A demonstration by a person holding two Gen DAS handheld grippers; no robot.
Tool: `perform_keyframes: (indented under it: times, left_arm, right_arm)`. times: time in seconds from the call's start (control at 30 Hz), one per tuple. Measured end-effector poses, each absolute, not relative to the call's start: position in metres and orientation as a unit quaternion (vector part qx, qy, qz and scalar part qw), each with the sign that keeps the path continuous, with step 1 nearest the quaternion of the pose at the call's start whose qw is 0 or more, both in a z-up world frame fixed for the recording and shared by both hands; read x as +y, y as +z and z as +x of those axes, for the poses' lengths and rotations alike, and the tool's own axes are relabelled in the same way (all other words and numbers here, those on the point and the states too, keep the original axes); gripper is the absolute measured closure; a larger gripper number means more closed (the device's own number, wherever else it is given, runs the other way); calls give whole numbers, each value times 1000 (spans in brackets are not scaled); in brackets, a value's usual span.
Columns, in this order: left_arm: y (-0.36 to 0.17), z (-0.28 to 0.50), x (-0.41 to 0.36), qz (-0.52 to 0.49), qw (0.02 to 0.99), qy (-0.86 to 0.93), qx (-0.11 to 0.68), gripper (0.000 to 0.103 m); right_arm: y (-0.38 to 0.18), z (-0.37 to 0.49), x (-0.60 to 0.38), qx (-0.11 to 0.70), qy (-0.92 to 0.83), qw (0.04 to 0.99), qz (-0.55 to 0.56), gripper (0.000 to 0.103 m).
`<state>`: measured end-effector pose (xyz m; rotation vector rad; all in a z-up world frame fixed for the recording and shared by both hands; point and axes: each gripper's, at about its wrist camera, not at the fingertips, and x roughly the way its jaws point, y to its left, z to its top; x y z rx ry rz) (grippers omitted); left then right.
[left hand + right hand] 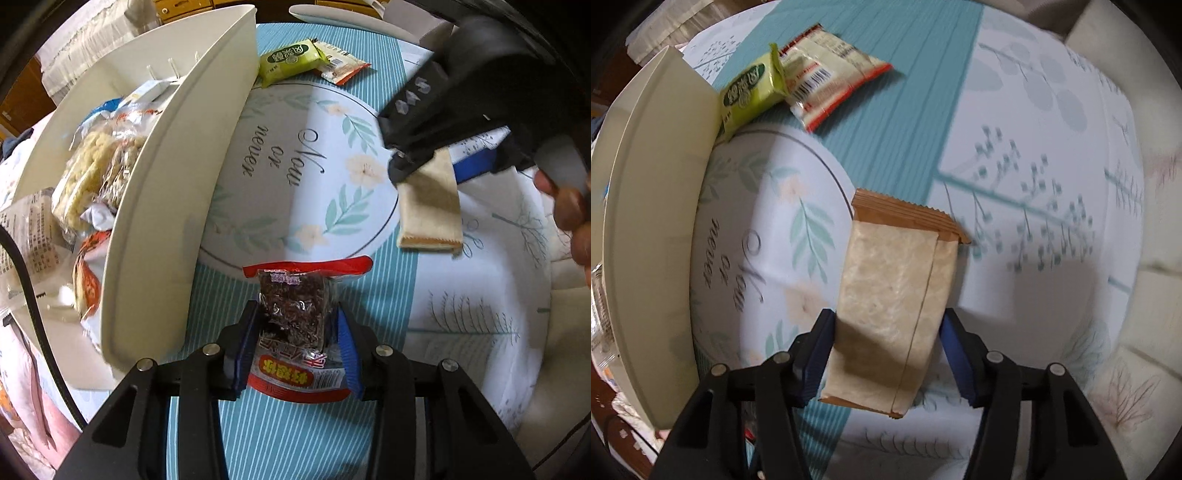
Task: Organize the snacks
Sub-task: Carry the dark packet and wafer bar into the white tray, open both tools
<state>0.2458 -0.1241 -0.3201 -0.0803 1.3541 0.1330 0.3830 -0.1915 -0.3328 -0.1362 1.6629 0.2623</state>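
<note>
Two grippers: left gripper (295, 332) pinches a red-edged clear packet of dark snack (295, 314); right gripper (886, 354) straddles a tan paper-look packet (890, 295), contact unclear; cream bin (177, 206) at nine o'clock, contents half-hidden.

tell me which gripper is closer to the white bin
Left. The left gripper, shut on a red snack pack, hangs right beside the white bin. The right gripper, around a tan packet, sits farther out across the round print.

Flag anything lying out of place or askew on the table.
Two snacks lie loose outside the white bin: a green packet with one end overlapping a red-edged white packet. Nothing looks spilled or torn.
</note>
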Motion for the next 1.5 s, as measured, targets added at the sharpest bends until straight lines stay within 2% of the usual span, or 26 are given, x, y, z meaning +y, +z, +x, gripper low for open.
perform_keyframes:
  times: [0.3,0.57,1.0,1.2,1.5]
  left_arm:
    - [-296,220,-127,-15,777,21,629,64]
    - [-248,201,-140,9,783,-25,621,64]
    - [-188,189,-107,7,788,-94,609,64]
    - [-167,194,-74,-1,783,-108,612,63]
    - [-146,204,-19,15,793,-118,597,63]
  right_arm:
    - [-335,346,-226,759,111,641,12,45]
    - [-317,305,-234,751,113,651,19,45]
    - [-254,282,-221,712,150,685,33,45]
    - [-206,273,-211,696,151,701,37,45]
    - [-188,264,-159,676,152,718,69,45]
